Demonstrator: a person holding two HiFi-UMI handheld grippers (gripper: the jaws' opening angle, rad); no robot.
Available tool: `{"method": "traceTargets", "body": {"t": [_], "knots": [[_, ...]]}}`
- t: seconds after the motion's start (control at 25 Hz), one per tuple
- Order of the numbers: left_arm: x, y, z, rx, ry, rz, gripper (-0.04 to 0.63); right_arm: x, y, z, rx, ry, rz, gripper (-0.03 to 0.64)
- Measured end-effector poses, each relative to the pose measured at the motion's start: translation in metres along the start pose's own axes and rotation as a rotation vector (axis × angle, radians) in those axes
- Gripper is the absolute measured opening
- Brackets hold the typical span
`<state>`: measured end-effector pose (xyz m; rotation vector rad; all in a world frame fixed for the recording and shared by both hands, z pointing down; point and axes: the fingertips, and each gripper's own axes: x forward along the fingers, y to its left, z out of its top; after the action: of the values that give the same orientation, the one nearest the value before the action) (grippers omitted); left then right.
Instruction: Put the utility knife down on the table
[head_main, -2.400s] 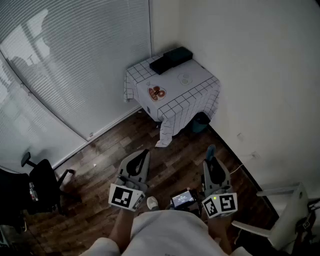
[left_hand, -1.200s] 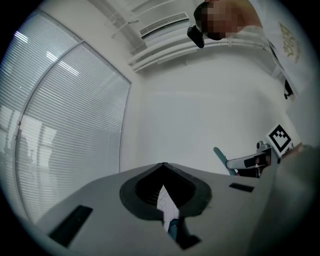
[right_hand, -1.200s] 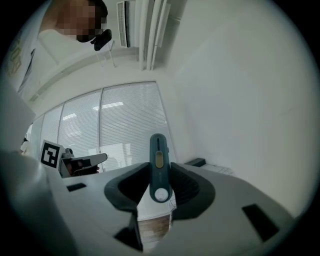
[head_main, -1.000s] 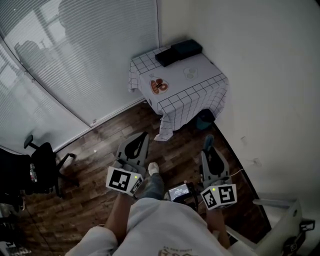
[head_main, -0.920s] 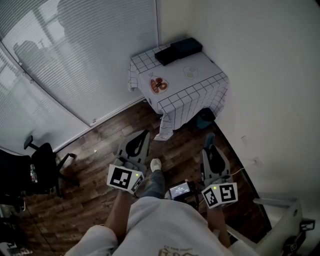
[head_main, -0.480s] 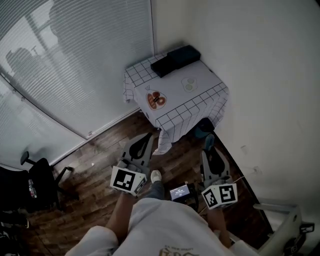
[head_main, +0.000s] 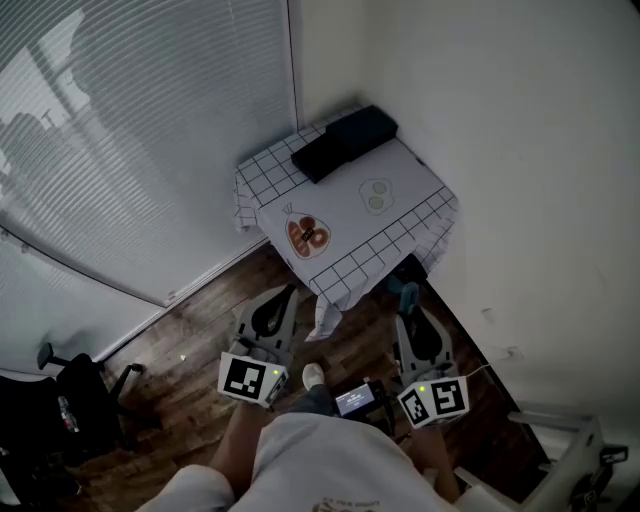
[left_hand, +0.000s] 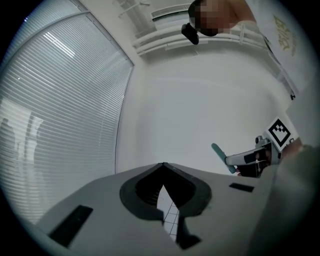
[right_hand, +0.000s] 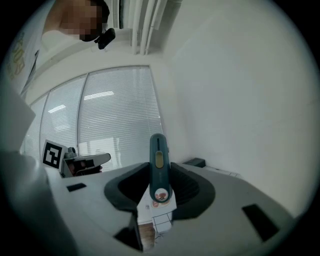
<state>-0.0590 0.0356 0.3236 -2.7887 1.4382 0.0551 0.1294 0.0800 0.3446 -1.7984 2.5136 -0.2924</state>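
Risks dropping teal plastic utility knife (right_hand: 158, 150), clamped in right gripper (right_hand: 158, 192), if freed before grid-cloth table (head_main: 350, 215) at 12 o'clock; left gripper (left_hand: 163, 172) closed, empty.

Left tool (head_main: 287, 297), jaws together, right tool (head_main: 407, 310) tight (on the utility knife (right_hand: 158, 165)), both side by side.

Office-like room, window blinds (head_main: 120, 150), swivel chair (head_main: 72, 408), wood floor (head_main: 190, 330), small table (head_main: 337, 195)
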Motion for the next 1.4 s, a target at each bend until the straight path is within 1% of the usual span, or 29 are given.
{"method": "traceTargets", "body": {"t": [0.12, 0.2, 0.32, 0.48, 0.64, 0.8, 0.92, 1.24, 1.4], "knots": [[0.012, 0.014, -0.009, 0.014, -0.005, -0.014, 0.008, 0.017, -0.002, -0.006, -0.019, 0.015, -0.015, 0.137], [0.021, 0.024, -0.018, 0.02, 0.009, -0.015, 0.008, 0.029, -0.003, -0.011, -0.027, 0.026, -0.015, 0.137], [0.031, 0.036, -0.026, 0.0, 0.027, -0.005, 0.008, 0.044, -0.005, -0.018, -0.031, 0.05, -0.014, 0.137], [0.045, 0.046, -0.032, -0.003, 0.04, -0.001, 0.008, 0.065, -0.011, -0.022, -0.031, 0.069, -0.007, 0.137], [0.062, 0.062, -0.038, -0.009, 0.049, 0.028, 0.008, 0.091, -0.021, -0.026, -0.038, 0.086, 0.004, 0.137], [0.084, 0.081, -0.038, 0.001, 0.054, 0.062, 0.008, 0.119, -0.032, -0.027, -0.081, 0.108, 0.018, 0.137], [0.104, 0.091, -0.035, 0.017, 0.052, 0.073, 0.008, 0.14, -0.046, -0.025, -0.075, 0.107, 0.017, 0.137], [0.154, 0.108, -0.028, 0.024, 0.044, 0.075, 0.008, 0.192, -0.064, -0.006, -0.113, 0.092, 0.049, 0.137], [0.169, 0.111, -0.032, 0.028, 0.056, 0.071, 0.008, 0.207, -0.071, -0.007, -0.117, 0.1, 0.062, 0.137]]}}
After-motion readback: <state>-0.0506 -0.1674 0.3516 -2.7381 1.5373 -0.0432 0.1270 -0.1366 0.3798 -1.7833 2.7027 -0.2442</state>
